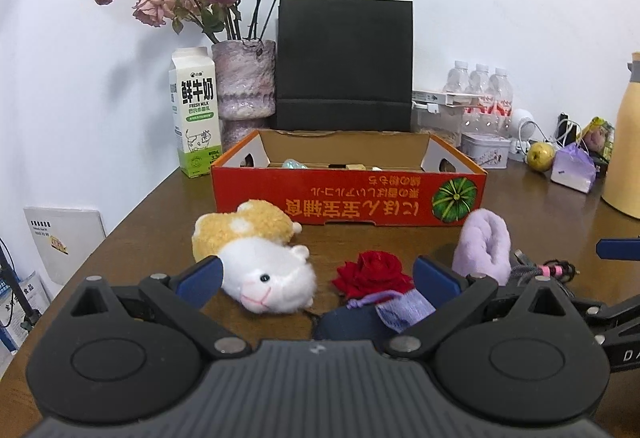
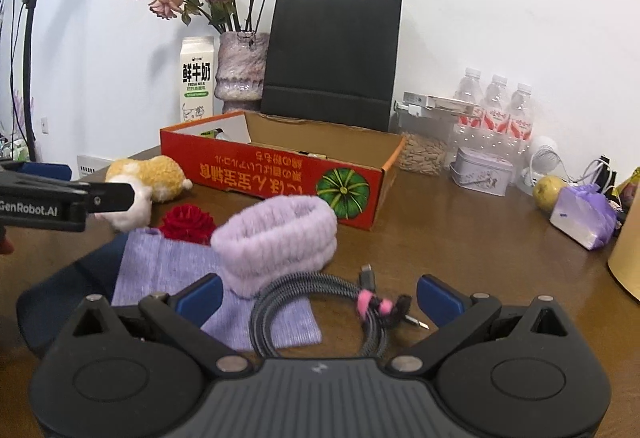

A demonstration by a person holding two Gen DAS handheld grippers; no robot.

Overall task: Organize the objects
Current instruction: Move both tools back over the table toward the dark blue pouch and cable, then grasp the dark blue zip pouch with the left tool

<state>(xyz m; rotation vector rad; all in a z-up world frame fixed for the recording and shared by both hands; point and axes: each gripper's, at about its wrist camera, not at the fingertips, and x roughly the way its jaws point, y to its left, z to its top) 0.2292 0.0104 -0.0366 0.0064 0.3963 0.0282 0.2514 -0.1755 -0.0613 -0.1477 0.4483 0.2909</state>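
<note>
Both pairs of blue-padded fingers stand wide apart and grip nothing. The left gripper (image 1: 318,280) hovers low over the brown wooden table (image 1: 160,205), its pads flanking a white-and-tan plush hamster (image 1: 260,258) and a red fabric rose (image 1: 372,274), touching neither. The right gripper (image 2: 318,296) hangs above a coiled grey braided cable (image 2: 316,302) bound with a pink tie; just beyond it sits a fluffy lilac headband (image 2: 276,238), resting on a flat lavender knitted cloth (image 2: 176,266) that overlaps a dark blue piece of fabric (image 2: 68,290).

Past these loose things lies an open orange cardboard box printed with a green pumpkin (image 1: 348,193), long side toward the grippers. Only the tops of a few small items show over its wall; I cannot tell what they are.

Behind the box stand a black paper bag with handles (image 1: 344,61), a mottled purple vase of dried roses (image 1: 244,81) and a white-and-green milk carton (image 1: 195,113). Off to the right are clear plastic water bottles (image 2: 496,113), a small lilac tin (image 2: 480,171) and a yellow-green fruit (image 2: 550,191).
</note>
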